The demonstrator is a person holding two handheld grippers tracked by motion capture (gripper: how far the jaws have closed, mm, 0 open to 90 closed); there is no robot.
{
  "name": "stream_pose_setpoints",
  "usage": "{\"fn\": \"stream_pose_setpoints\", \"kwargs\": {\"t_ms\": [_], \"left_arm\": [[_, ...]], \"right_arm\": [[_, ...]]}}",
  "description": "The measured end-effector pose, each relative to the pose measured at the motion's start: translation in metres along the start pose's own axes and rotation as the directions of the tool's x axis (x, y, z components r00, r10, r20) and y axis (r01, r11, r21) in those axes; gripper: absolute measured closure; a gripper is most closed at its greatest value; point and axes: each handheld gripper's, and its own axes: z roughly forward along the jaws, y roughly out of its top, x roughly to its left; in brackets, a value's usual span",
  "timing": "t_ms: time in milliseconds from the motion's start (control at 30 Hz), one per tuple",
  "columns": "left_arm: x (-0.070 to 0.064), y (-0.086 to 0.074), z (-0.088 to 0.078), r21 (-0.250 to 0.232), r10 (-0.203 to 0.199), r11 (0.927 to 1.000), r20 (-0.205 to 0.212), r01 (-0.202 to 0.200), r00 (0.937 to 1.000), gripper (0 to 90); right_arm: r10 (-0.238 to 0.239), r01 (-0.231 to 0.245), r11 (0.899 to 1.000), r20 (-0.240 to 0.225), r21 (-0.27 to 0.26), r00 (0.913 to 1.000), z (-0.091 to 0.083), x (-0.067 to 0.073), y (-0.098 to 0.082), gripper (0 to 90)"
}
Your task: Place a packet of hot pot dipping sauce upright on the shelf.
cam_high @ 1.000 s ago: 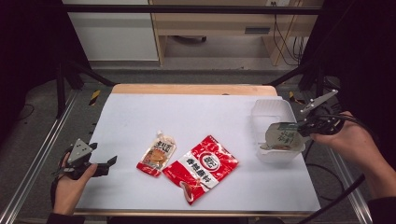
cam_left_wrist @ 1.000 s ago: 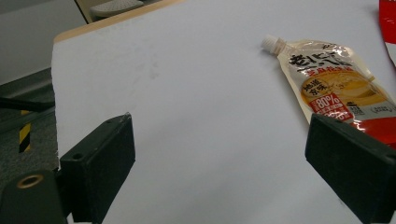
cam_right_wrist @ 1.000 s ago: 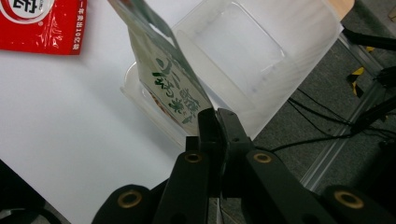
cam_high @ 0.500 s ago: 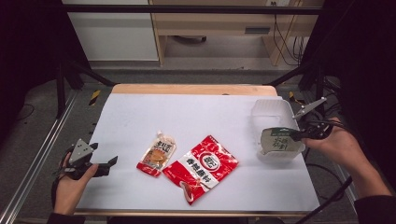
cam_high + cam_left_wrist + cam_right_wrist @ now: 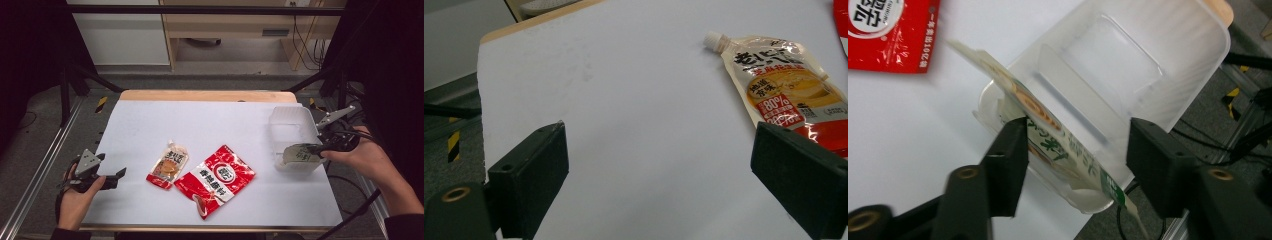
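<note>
1. The right gripper's fingers stand spread, a gap showing between them. A green-and-white packet lies tilted in that gap, its lower end inside the near compartment of the clear plastic container. Whether the packet touches either finger I cannot tell.
2. From the high view, the right gripper sits at the container's near right corner, on the right side of the table, with the packet leaning in the container.
3. The left gripper's fingers are wide apart and hold nothing, with bare white table between them.
4. Just beyond the left gripper's right finger lies a spouted sauce pouch, flat, cap pointing away.
5. In the high view the left gripper rests at the table's near left edge, apart from the pouch. A red snack bag lies beside the pouch, at centre.
</note>
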Motion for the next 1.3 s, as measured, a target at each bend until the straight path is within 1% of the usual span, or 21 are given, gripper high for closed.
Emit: {"fn": "stream_pose_setpoints", "kwargs": {"t_ms": [167,267,300,500,533,567,600,633,667,767,800,833,867,900,1033,1067,1100,1167,1200,1233,1300], "left_arm": [[-0.001,0.0,0.0,0.0,0.001,1.0,-0.002,-0.001,1.0,8.2],[-0.001,0.0,0.0,-0.001,0.001,1.0,-0.002,-0.001,1.0,7.9],[-0.001,0.0,0.0,-0.001,0.001,1.0,-0.002,-0.001,1.0,7.9],[-0.002,0.001,0.0,0.002,0.007,1.0,-0.004,-0.007,1.0,7.6],[-0.002,0.001,0.0,0.002,0.007,1.0,-0.004,-0.007,1.0,7.5],[-0.002,0.001,0.0,0.002,0.009,1.0,-0.005,-0.009,1.0,7.5],[-0.002,0.001,0.0,0.002,0.009,1.0,-0.005,-0.009,1.0,7.4],[-0.002,0.001,0.0,0.001,0.009,1.0,-0.004,-0.009,1.0,7.4],[-0.002,0.001,0.0,0.001,0.009,1.0,-0.004,-0.009,1.0,7.4],[-0.003,0.001,0.0,0.001,0.009,1.0,-0.005,-0.009,0.9999,7.3],[-0.003,0.001,0.0,0.001,0.009,1.0,-0.004,-0.009,0.9999,7.3],[-0.003,0.001,0.0,0.003,0.012,0.9999,-0.004,-0.012,0.9999,7.3],[-0.003,0.001,0.0,0.003,0.012,0.9999,-0.004,-0.012,0.9999,7.2],[-0.003,0.001,0.0,0.002,0.013,0.9999,-0.004,-0.013,0.9999,7.1],[-0.003,0.001,0.0,-0.001,0.013,0.9999,-0.005,-0.013,0.9999,6.9],[-0.003,0.001,0.0,0.0,0.013,0.9999,-0.005,-0.013,0.9999,6.9],[-0.003,0.001,0.0,0.0,0.014,0.9999,-0.005,-0.014,0.9999,6.8],[-0.003,0.001,-0.001,-0.001,0.014,0.9999,-0.007,-0.014,0.9999,6.7],[-0.003,0.001,-0.001,-0.001,0.014,0.9999,-0.007,-0.014,0.9999,6.6],[-0.002,0.001,-0.001,-0.003,0.012,0.9999,-0.008,-0.012,0.9999,6.6],[-0.002,0.001,-0.002,-0.008,0.009,0.9999,-0.012,-0.009,0.9999,6.6]], "right_arm": [[-0.028,0.029,0.999,0.021,-0.046,0.9994,-0.007,0.011,0.007,26.7],[-0.038,0.039,0.997,0.025,-0.065,0.999,-0.01,0.015,0.012,24.8],[-0.048,0.051,0.995,0.035,-0.083,0.9983,-0.013,0.021,0.017,22.1],[-0.055,0.06,0.988,0.038,-0.144,0.9977,-0.019,0.038,0.032,19.7],[-0.055,0.06,0.988,0.038,-0.144,0.9977,-0.019,0.038,0.032,19.7],[-0.072,0.078,0.985,0.042,-0.157,0.9965,-0.02,0.046,0.037,19.2],[-0.072,0.078,0.985,0.042,-0.157,0.9965,-0.02,0.046,0.037,19.2],[-0.075,0.08,0.982,0.04,-0.172,0.9964,-0.02,0.055,0.043,18.4],[-0.075,0.08,0.982,0.04,-0.172,0.9964,-0.02,0.055,0.043,18.4],[-0.085,0.09,0.973,0.035,-0.214,0.9958,-0.018,0.07,0.054,17.3],[-0.085,0.09,0.973,0.035,-0.214,0.9958,-0.018,0.07,0.054,17.3],[-0.091,0.094,0.966,0.026,-0.239,0.9955,-0.016,0.079,0.059,17.0],[-0.091,0.094,0.966,0.026,-0.239,0.9955,-0.016,0.079,0.059,17.0],[-0.106,0.107,0.961,0.019,-0.256,0.9942,-0.012,0.089,0.066,16.7],[-0.125,0.121,0.954,0.001,-0.275,0.9921,-0.002,0.107,0.078,15.7],[-0.125,0.121,0.954,0.001,-0.275,0.9921,-0.002,0.107,0.078,15.7],[-0.129,0.12,0.95,-0.012,-0.287,0.9915,0.004,0.116,0.083,15.3],[-0.134,0.12,0.947,-0.026,-0.296,0.9906,0.011,0.124,0.088,14.8],[-0.134,0.12,0.947,-0.026,-0.296,0.9906,0.011,0.124,0.088,14.8],[-0.141,0.121,0.946,-0.045,-0.301,0.989,0.019,0.132,0.094,13.8],[-0.142,0.117,0.944,-0.059,-0.308,0.9881,0.025,0.138,0.098,12.6]]}}
